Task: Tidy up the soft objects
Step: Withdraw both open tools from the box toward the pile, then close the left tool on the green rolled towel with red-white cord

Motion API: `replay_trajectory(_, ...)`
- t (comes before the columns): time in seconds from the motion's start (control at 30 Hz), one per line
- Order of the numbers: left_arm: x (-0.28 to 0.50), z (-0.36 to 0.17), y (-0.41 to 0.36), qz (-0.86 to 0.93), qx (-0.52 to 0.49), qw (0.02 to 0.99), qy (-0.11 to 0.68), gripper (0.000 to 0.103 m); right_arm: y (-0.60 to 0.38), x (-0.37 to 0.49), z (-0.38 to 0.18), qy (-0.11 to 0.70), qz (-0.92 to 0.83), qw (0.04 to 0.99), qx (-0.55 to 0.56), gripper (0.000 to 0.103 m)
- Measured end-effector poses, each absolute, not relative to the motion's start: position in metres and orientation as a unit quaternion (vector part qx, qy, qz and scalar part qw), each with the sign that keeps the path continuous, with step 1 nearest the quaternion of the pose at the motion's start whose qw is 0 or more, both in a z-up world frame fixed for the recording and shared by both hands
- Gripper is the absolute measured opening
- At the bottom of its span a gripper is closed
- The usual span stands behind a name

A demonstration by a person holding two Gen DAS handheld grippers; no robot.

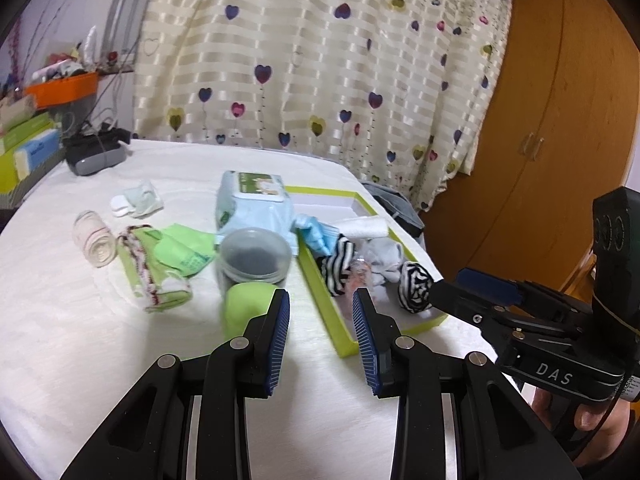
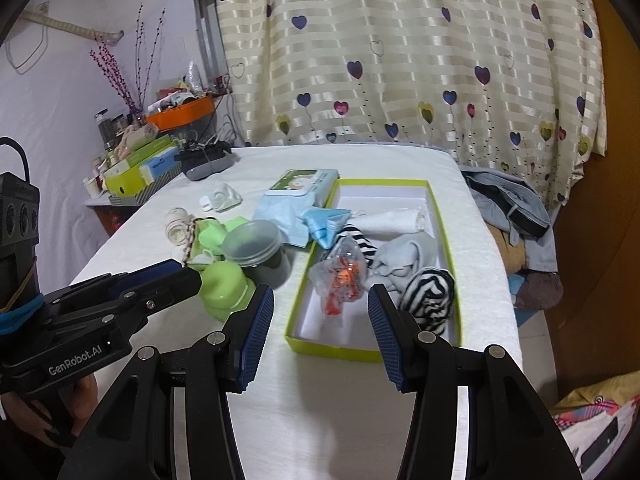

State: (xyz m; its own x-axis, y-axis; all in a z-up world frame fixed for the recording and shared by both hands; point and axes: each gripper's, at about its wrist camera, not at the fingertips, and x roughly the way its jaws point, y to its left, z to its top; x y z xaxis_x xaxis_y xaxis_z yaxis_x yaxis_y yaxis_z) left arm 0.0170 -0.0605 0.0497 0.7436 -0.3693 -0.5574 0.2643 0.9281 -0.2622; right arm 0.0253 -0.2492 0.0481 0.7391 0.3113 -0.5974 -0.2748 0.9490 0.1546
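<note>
A lime-rimmed box point(image 1: 424, 326) point(image 2: 332, 346) holds a rolled striped sock point(image 1: 416, 288) point(image 2: 430, 300), a grey sock point(image 2: 404, 260), a white cloth point(image 2: 392, 218) and a clear bag point(image 2: 340, 280) with something orange in it. Left of the box lie a green soft lump point(image 1: 244, 304) point(image 2: 224, 288), a green cloth point(image 1: 168, 260), a beige roll point(image 1: 94, 240) and a small white sock point(image 1: 140, 200). My left gripper point(image 1: 322, 308) hovers open over the box's left wall, nothing between its fingers. My right gripper point(image 2: 320, 304) hangs open above the box's near end, also holding nothing.
A clear lidded jar point(image 1: 254, 256) and a wipes pack point(image 1: 252, 204) stand beside the box. A black device point(image 1: 94, 152) and stacked cartons point(image 2: 136, 172) sit at the table's far left. Clothes point(image 2: 512, 208) are piled off the right edge. A curtain hangs behind.
</note>
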Motion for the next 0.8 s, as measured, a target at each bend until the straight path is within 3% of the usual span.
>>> replay_trajectory(0.5, 0.026, 0.043, 0.005, -0.104, -0.126, 0.936, 0.312, 0.032, -0.222, 0.030, 0.050, 0.314, 0.190, 0.930, 0.020, 0.050)
replay_trajectory(0.63, 0.032, 0.037, 0.013, -0.096, -0.132, 0.934, 0.317, 0.040, -0.216, 0.033, 0.049, 0.314, 0.199, 0.928, 0.018, 0.051)
replay_trajectory(0.8, 0.043, 0.030, 0.022, -0.083, -0.140, 0.931, 0.325, 0.040, -0.211, 0.039, 0.048, 0.316, 0.206, 0.926, 0.015, 0.050)
